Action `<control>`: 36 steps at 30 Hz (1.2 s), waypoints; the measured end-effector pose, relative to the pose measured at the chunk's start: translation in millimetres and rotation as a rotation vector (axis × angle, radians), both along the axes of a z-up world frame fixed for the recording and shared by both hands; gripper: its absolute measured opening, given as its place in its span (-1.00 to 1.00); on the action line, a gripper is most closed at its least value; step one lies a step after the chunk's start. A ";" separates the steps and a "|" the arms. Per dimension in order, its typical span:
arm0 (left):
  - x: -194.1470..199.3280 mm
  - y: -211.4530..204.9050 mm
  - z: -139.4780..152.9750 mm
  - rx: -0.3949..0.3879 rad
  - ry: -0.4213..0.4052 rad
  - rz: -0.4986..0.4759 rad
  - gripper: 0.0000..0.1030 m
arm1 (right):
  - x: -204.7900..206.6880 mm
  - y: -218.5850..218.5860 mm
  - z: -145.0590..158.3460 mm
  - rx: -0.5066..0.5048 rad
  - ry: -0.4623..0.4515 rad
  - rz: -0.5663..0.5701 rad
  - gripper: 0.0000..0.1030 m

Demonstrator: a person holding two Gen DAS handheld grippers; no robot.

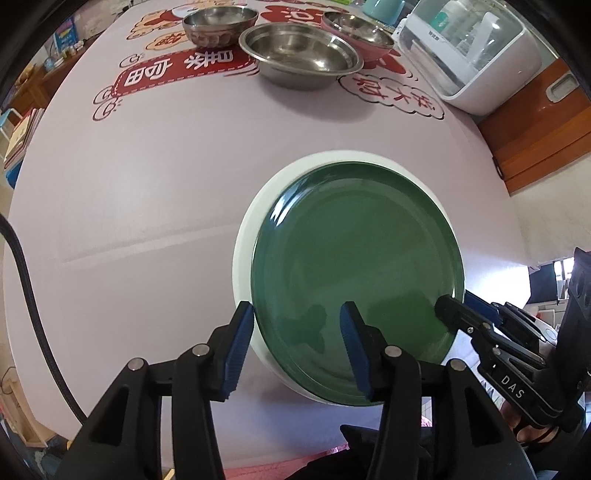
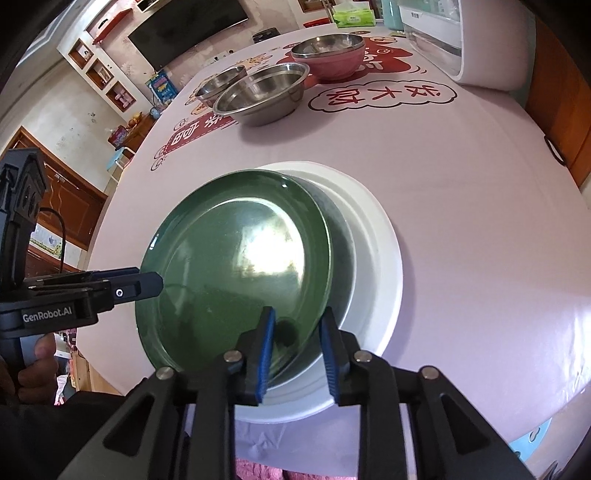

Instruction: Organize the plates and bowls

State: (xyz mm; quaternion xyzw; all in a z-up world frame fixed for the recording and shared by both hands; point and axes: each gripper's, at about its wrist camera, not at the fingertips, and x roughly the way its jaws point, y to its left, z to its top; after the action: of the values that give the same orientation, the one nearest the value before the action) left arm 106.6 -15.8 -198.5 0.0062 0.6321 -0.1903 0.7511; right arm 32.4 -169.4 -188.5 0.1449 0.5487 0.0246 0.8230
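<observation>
The green plate (image 2: 236,266) lies tilted on the white plate (image 2: 373,236), lower centre of the bench (image 2: 461,184). Both grippers straddle its rim with fingers spread, pads clear: left gripper (image 1: 297,332), right gripper (image 2: 297,339). Sitting off-centre, it could slide or clatter if nudged on withdrawal. Three bowls (image 1: 299,51) wait unstacked at the top.

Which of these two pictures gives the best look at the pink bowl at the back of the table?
The right wrist view: the pink bowl shows its whole pink side and shiny steel inside. In the left wrist view, the same bowl is partly hidden behind the wide steel bowl, and only a strip of pink shows.
</observation>
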 end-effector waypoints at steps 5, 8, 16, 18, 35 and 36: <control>-0.3 0.5 11.5 -0.036 -0.042 -0.054 -0.02 | -0.6 6.9 1.6 -0.016 0.006 -0.019 -0.31; 0.2 1.1 18.4 -0.053 -0.063 -0.090 -0.01 | -1.3 10.3 2.9 -0.027 0.011 -0.044 -0.26; 5.1 11.6 27.4 -0.081 -0.094 -0.147 0.03 | -7.2 21.5 6.6 -0.086 0.013 -0.133 0.18; 6.0 16.7 28.9 -0.082 -0.102 -0.159 0.03 | -11.0 19.2 6.4 -0.105 0.016 -0.186 0.21; 18.5 51.6 43.7 -0.062 -0.195 -0.259 0.24 | -19.4 35.8 30.3 -0.145 -0.070 -0.377 0.21; 19.4 54.3 44.4 -0.057 -0.203 -0.261 0.26 | -18.9 37.7 31.1 -0.147 -0.071 -0.378 0.21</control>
State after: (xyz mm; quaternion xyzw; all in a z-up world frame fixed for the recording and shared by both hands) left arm 126.0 38.5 -154.1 0.0863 0.5411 -0.3027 0.7799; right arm 13.5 -131.8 -157.4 0.1839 0.4825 -0.1655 0.8402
